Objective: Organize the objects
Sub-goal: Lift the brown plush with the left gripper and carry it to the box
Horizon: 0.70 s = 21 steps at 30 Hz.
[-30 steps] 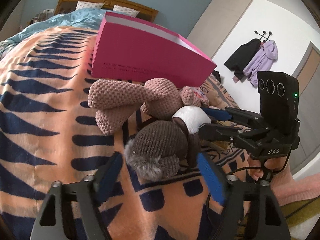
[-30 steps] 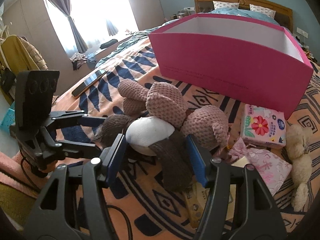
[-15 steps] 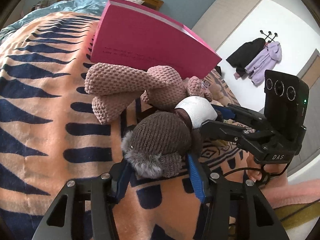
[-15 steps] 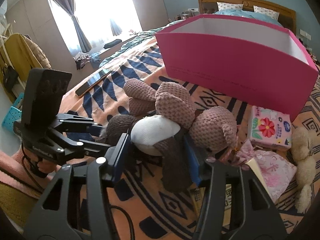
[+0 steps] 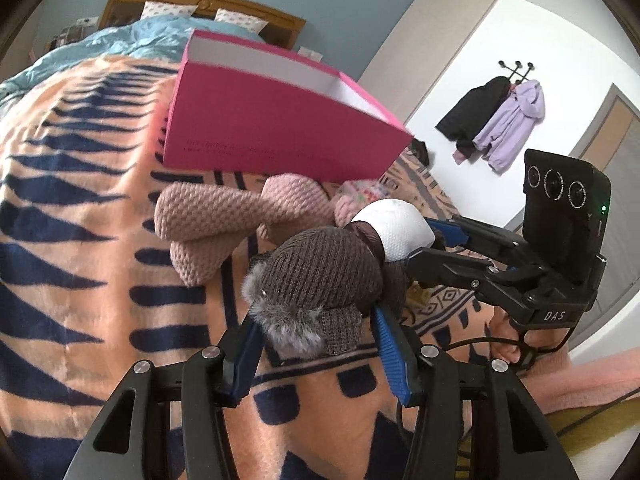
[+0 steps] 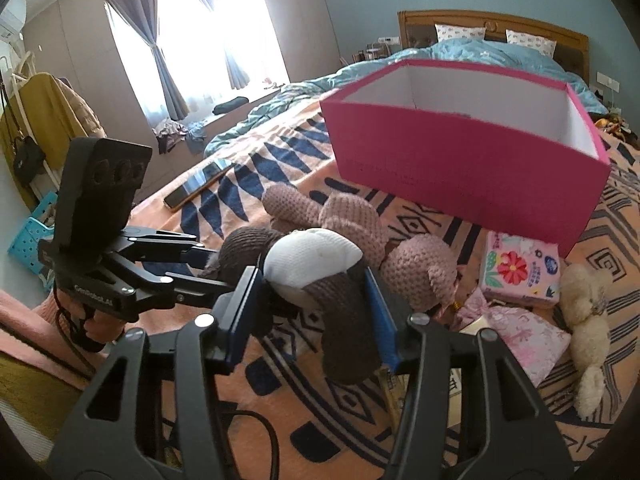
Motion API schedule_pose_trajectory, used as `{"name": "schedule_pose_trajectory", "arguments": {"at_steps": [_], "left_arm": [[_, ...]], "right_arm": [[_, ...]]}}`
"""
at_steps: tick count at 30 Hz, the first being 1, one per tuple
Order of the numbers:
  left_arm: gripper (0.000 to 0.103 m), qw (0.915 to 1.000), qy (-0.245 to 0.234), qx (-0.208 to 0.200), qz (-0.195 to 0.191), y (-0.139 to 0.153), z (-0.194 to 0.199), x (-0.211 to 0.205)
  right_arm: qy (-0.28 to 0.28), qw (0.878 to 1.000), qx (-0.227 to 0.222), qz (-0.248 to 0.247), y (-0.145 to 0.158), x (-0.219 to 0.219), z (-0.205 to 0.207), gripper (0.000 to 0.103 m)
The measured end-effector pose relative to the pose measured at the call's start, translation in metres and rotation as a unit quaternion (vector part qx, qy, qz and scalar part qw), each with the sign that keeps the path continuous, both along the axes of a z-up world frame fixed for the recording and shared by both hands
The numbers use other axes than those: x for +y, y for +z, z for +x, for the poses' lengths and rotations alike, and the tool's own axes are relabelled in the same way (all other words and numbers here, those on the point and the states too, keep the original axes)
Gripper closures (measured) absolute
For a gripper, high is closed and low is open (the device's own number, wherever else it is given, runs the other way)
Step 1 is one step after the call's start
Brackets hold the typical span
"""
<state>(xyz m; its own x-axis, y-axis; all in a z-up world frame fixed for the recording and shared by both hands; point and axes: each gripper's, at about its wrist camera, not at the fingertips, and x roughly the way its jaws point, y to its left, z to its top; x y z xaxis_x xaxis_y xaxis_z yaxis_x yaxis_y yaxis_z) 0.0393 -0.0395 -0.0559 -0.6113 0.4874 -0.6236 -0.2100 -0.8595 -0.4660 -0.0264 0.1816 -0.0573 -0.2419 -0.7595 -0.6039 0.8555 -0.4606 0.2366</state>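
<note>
Bedroom, patterned blanket [image 6: 280, 392]; brown knit plush [image 5: 324, 276] sits in front of the pink box [image 6: 472, 168]; left gripper [image 5: 316, 344] and right gripper [image 6: 312, 304] both clamped tight on it

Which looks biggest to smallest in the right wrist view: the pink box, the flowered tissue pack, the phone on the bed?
1. Pink box, clearly largest.
2 and 3. Flowered tissue pack and phone: unsure. The pack fills more of the picture, but the phone lies farther away and foreshortened.
</note>
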Motion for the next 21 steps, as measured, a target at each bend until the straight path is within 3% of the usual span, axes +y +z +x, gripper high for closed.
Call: {"name": "schedule_pose_trajectory", "arguments": {"at_steps": [21], "left_arm": [[0.051, 0.9960, 0.002, 0.082, -0.035, 0.057, -0.018, -0.016]], "right_arm": [[-0.006, 0.998, 0.055, -0.042, 0.049, 0.000, -0.012, 0.048]]}}
